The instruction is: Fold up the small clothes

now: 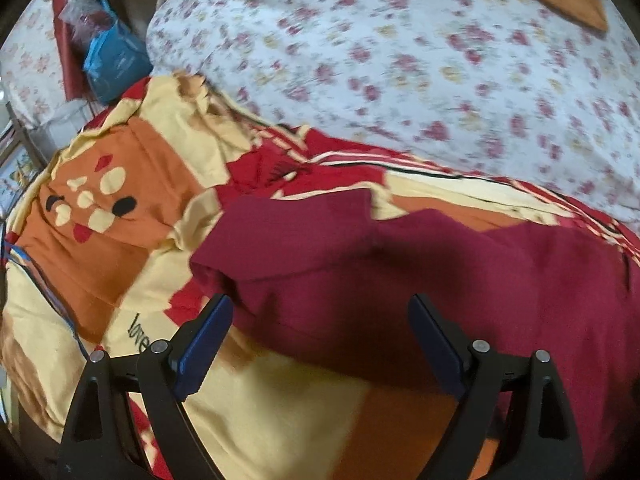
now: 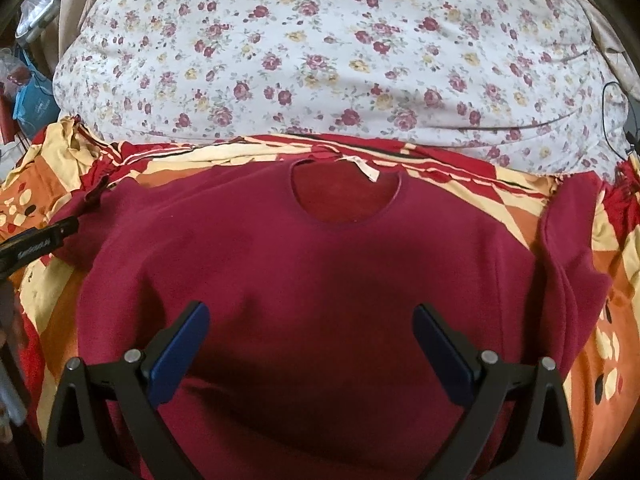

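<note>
Patterned cotton bedsheet (image 2: 500, 196), soft maroon round-neck shirt (image 2: 320, 280) flat, left claw (image 1: 320, 304) and right claw (image 2: 312, 312) spread, empty

My right wrist view looks forward and down over the right tool (image 2: 312, 316), its fingers spread at the bottom edge, squarely at the shirt (image 2: 320, 280) from close by, collar at the far side. My left wrist view sits close over the left tool (image 1: 320, 312), tilted, off the shirt's (image 1: 400, 272) left edge, taking in more of the bedspread (image 1: 120, 240). Both views share the shirt, the bedspread and the floral pillow (image 2: 320, 60) at the far side; the left tool's body (image 2: 36, 246) shows at the right view's left edge.
</note>
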`<state>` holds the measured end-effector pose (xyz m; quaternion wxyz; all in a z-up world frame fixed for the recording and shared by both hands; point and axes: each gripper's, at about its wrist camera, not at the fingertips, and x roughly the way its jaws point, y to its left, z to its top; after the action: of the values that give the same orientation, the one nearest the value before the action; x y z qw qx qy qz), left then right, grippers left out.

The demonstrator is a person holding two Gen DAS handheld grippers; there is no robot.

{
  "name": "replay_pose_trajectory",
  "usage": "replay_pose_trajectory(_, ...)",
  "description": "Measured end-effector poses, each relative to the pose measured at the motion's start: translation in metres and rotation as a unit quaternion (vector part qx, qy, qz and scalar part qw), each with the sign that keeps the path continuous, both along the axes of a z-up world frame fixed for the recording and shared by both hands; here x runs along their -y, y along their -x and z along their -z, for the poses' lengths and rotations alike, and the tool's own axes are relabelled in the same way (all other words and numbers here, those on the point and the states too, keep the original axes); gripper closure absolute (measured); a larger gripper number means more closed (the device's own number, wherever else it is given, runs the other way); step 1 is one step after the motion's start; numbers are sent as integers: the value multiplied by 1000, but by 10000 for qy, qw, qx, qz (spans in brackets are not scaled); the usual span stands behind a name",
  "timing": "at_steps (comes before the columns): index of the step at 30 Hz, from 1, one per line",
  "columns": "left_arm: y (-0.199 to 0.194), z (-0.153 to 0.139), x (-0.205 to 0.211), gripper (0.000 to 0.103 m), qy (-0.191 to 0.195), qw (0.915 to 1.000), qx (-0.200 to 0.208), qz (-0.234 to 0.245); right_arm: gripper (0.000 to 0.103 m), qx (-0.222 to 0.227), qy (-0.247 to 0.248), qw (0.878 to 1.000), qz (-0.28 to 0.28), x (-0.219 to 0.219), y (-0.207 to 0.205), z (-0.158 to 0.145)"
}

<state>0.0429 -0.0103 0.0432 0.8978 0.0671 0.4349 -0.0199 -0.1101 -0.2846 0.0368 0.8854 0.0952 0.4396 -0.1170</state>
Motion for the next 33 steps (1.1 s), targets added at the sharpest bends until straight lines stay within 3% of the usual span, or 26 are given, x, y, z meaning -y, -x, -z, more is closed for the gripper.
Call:
replay_pose_trajectory(3,-16,9,-12,32,177,9997,-148,-68,0,-29,-74,10000,-12,0,-2,2)
replay_pose_trajectory(6,-28,17,-16,33,253,9991,-328,-133,0,-91,-107,9999,-63,-2,-4,5)
replay_pose_trajectory(20,-49,24,4,33,-257,9995,-135,86,0,-202,-95,9997,-107,-2,-10,8)
replay_pose_trajectory(21,-50,25,5,36,-267,9995,-126,108,0,-206,-81,9997,-117,-2,-10,8)
replay_pose_trajectory(23,-52,25,5,51,-241,9995,-119,152,0,-214,-73,9997,-119,-1,-11,8)
replay_pose_trajectory(25,-56,26,2,77,-135,9996,-169,188,0,-209,-113,9997,-108,0,-10,8)
replay_pose_trajectory(26,-57,26,0,80,-8,9996,-187,194,0,-202,-132,9997,-94,0,-10,8)
replay_pose_trajectory(28,-58,20,-12,97,349,9992,-183,113,0,-194,-141,9997,-75,1,-8,7)
replay_pose_trajectory(30,-54,13,-22,103,665,9976,-160,84,0,-179,-148,9997,-77,2,-6,7)
replay_pose_trajectory(33,-41,-3,-24,103,835,9964,-15,145,0,-149,-167,9997,-59,4,-4,5)
